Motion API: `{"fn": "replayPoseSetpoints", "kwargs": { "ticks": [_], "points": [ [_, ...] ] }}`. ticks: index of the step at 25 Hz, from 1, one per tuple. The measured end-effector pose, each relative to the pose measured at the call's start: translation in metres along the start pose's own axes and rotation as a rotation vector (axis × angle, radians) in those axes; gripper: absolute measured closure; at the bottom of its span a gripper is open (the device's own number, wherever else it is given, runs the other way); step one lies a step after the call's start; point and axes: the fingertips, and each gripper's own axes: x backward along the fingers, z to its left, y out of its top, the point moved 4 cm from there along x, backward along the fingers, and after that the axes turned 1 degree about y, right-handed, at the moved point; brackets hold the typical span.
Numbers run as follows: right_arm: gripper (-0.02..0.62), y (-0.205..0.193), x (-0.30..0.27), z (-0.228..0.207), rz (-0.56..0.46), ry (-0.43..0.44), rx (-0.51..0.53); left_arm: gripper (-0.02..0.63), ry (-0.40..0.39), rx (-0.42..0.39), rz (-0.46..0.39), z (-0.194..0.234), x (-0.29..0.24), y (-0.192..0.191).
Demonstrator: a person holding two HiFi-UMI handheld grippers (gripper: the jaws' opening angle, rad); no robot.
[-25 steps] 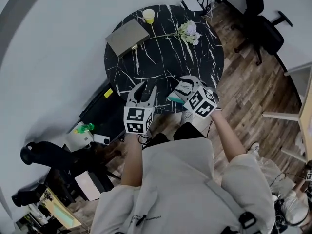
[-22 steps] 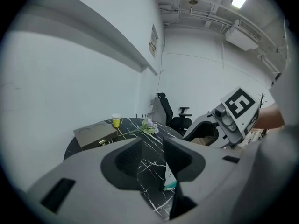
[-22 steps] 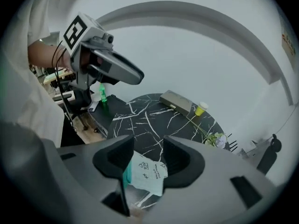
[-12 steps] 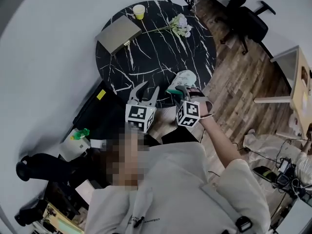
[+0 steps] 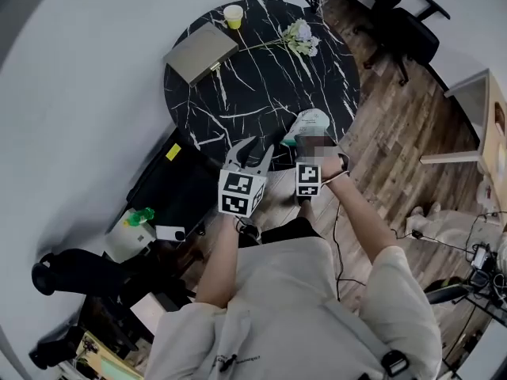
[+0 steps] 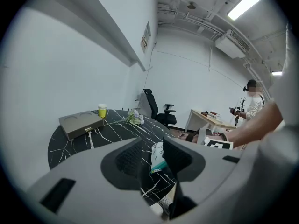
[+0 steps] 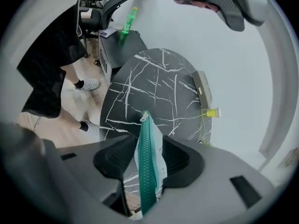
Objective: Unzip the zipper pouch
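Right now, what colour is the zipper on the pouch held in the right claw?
On the pouch, the zipper is teal green; clearest in right gripper view.

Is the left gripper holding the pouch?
No, the left gripper's jaws stand apart and empty; the pouch sits clamped in the right gripper.

The worktop point(image 5: 261, 109) is open across its middle and near left. A grey box point(image 5: 200, 51), yellow cup point(image 5: 233, 16) and flowers point(image 5: 303, 38) line the far edge, with the zipper pouch point(image 5: 307, 123) held near right.
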Motion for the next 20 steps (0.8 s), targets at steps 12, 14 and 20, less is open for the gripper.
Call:
{"fn": "replayPoseSetpoints", "kwargs": {
  "ticks": [12,14,20],
  "points": [
    [0.551,-0.004,-0.007,-0.007,-0.014,-0.049,-0.079,0.457,0.014,0.016,0.059,0.011,0.009,-0.020],
    [0.555,-0.007,-0.003,-0.013,-0.036,-0.049,-0.097,0.457,0.014,0.018,0.059,0.009,0.004,-0.016],
    [0.560,-0.017,0.005,-0.034,-0.119,-0.023,-0.181,0.457,0.011,0.008,0.065,0.002,-0.016,-0.001]
  ]
}}
